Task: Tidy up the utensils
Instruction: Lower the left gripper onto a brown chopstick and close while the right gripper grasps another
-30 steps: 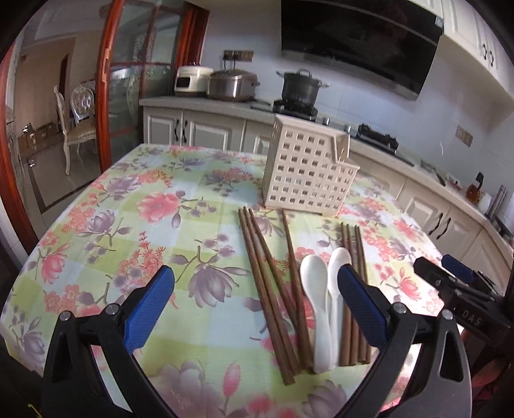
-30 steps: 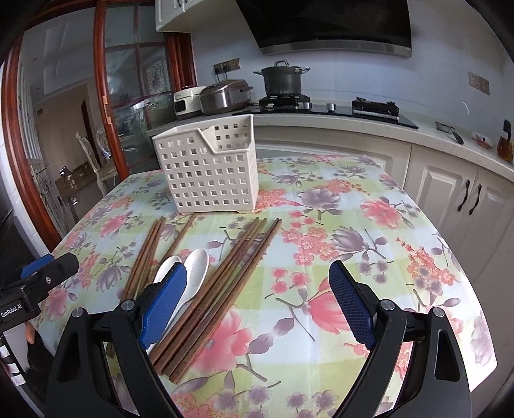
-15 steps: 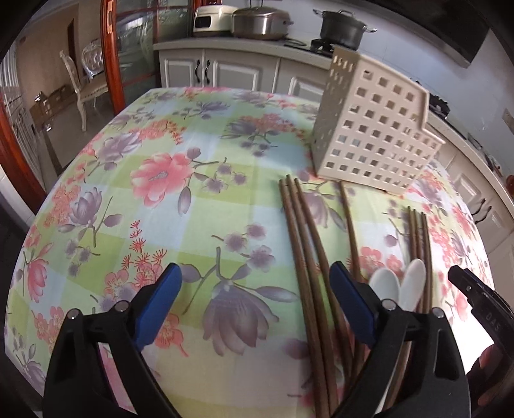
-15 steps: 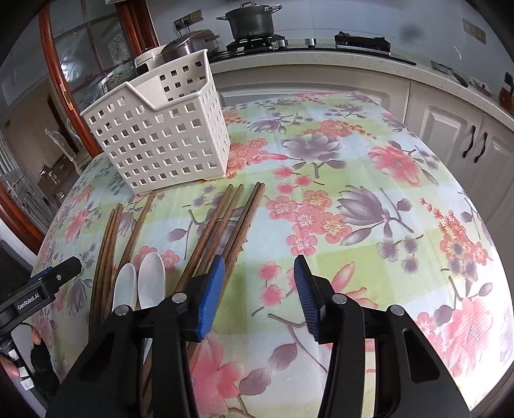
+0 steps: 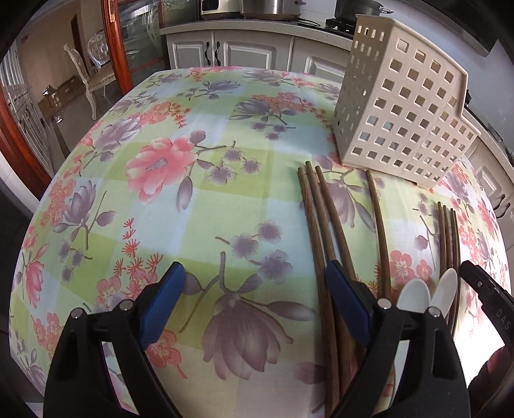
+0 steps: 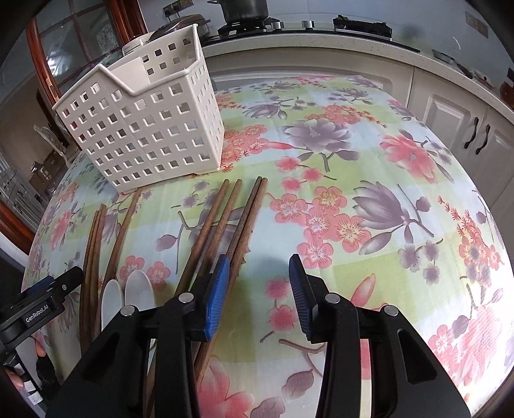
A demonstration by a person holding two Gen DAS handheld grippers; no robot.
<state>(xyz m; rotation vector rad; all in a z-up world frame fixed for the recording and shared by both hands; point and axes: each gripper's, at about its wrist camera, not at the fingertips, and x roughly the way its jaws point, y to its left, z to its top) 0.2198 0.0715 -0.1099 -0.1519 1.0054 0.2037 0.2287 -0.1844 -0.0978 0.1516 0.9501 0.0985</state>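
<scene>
A cream perforated utensil basket (image 5: 404, 112) stands upright on the floral tablecloth; it also shows in the right wrist view (image 6: 144, 128). Several brown wooden chopsticks (image 5: 321, 225) lie in front of it, with another bundle (image 5: 448, 231) further right. Two white spoons (image 5: 427, 292) lie between the bundles, also visible in the right wrist view (image 6: 128, 295). My left gripper (image 5: 253, 302) is open and empty, low over the cloth, left of the chopsticks. My right gripper (image 6: 258, 289) is open, partly narrowed, empty, its left finger over the chopsticks (image 6: 231, 222).
The table (image 6: 369, 199) is round, with its edge falling away on all sides. Kitchen counter and cabinets (image 6: 449, 106) stand behind it. A glass door and a chair (image 5: 93, 74) are at the far left. A pot sits on the stove (image 6: 247, 13).
Both grippers have dropped lower and closer to the table. The right gripper's jaws have narrowed from wide open. The left gripper has stayed wide open.
</scene>
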